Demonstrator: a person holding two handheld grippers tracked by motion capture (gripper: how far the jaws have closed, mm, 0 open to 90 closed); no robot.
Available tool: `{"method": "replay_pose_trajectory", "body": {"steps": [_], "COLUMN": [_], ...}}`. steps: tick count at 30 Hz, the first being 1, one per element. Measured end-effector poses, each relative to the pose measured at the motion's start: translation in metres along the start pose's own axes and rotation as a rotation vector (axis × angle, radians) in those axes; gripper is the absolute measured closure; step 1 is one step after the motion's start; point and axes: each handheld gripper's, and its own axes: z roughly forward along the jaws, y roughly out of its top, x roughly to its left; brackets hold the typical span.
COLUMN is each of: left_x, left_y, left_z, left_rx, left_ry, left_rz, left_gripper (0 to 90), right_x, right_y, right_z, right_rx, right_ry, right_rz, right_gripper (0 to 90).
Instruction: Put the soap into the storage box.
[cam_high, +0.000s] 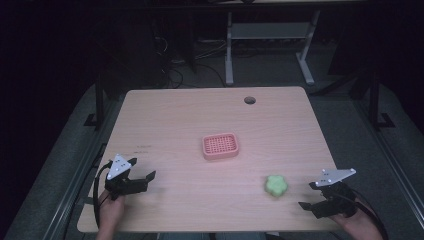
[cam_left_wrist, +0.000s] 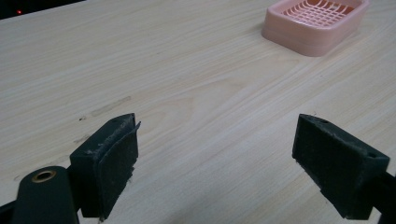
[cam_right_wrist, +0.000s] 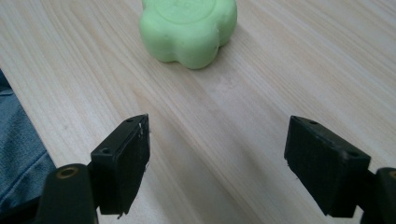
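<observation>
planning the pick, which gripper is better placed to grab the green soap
Right. The right gripper sits open just beside the green soap, which lies straight ahead of its jaws. The left gripper is across the table, nearer the pink dish.

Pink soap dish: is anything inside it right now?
Nothing lies on the grid of the pink soap dish. What is under the grid cannot be seen. The green flower-shaped soap sits apart on the table, ahead of the open right gripper.
</observation>
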Motion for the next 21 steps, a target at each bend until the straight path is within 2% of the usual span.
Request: {"method": "replay_pose_trajectory", "body": {"steps": [6, 10, 12, 18, 21], "left_x": [0.003, 0.004, 0.003, 0.003, 0.003], "left_y": [0.0, -0.001, 0.0, 0.0, 0.0], "left_z": [-0.001, 0.0, 0.0, 0.001, 0.003], "left_rx": [-0.007, -0.004, -0.001, -0.011, 0.001], "left_ry": [0.0, -0.004, -0.011, -0.018, -0.017], "left_rz": [-0.002, -0.02, -0.014, -0.011, -0.003], "left_gripper": [14.1, 14.1, 14.1, 14.1, 14.1], "right_x": [0.003, 0.005, 0.007, 0.01, 0.012], "right_y": [0.007, 0.017, 0.023, 0.038, 0.045], "right_z": [-0.002, -0.003, -0.002, 0.01, 0.014], "right_rx": [0.008, 0.01, 0.01, 0.057, 0.079], "right_ry": [0.0, 0.002, 0.002, 0.019, 0.027], "right_rz": [-0.006, -0.001, -0.011, -0.018, -0.033], "right_gripper": [20.5, 18.8, 18.5, 17.3, 16.9]}}
